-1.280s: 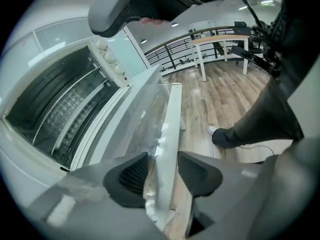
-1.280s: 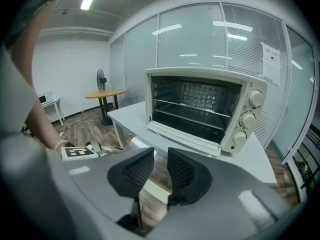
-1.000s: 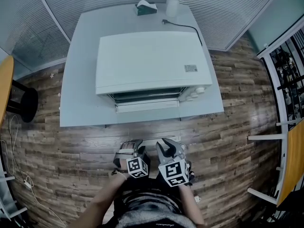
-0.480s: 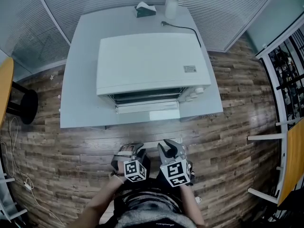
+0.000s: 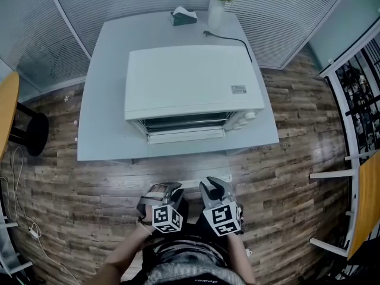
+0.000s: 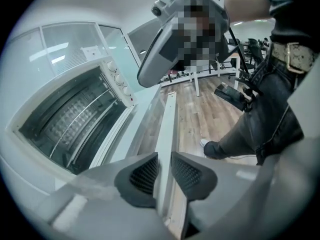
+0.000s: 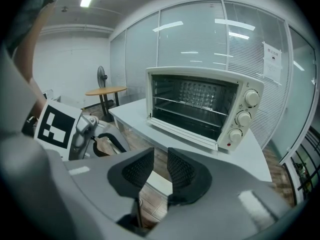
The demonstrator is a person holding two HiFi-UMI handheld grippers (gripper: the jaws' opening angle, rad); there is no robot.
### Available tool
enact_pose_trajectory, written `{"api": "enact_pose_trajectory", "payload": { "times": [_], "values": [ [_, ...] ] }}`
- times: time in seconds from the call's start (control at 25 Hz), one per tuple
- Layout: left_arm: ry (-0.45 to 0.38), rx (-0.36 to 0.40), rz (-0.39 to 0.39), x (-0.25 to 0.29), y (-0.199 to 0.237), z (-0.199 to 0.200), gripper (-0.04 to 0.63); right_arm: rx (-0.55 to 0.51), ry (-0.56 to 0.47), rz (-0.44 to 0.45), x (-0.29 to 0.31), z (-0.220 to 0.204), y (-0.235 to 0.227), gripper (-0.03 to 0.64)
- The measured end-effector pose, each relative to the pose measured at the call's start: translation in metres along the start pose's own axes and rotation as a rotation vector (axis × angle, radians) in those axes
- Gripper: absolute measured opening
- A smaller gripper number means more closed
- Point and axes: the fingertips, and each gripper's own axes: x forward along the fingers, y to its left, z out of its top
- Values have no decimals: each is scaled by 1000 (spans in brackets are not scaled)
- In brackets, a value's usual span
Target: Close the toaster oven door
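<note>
Door (image 5: pixel 186 136) of toaster oven (image 5: pixel 190 79) lies open mid-frame; left gripper (image 5: pixel 162 190), jaws just closing on nothing, and right gripper (image 5: pixel 214 187), slightly apart and empty, hover bottom centre, likely pre-reach

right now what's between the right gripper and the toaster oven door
In the head view, wood floor and then the table edge lie between the right gripper and the toaster oven door.

Grey left gripper (image 6: pixel 165 171), grey right gripper (image 7: pixel 160 170), black ribbed pads (image 6: pixel 145 175), black-and-white marker cubes (image 5: pixel 167 217)
</note>
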Motion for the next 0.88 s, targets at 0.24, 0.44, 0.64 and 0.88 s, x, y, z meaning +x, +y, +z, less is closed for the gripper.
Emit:
{"api": "enact_pose_trajectory", "payload": {
  "times": [0.24,0.44,0.64,0.88],
  "values": [
    [-35,-19,-4,-18,11,12,86,-72,14,-20,-7,2,-1,86],
    [-63,-66,-13,-30,21,21,86,-135,28,-36,-12,2,-3,86],
    [-90,-89,-11,-41,33,30,84,-150,26,-22,-17,6,-1,86],
    [-103,-92,-14,-51,45,38,80,-239,57,32,-21,1,9,86]
  ]
}}
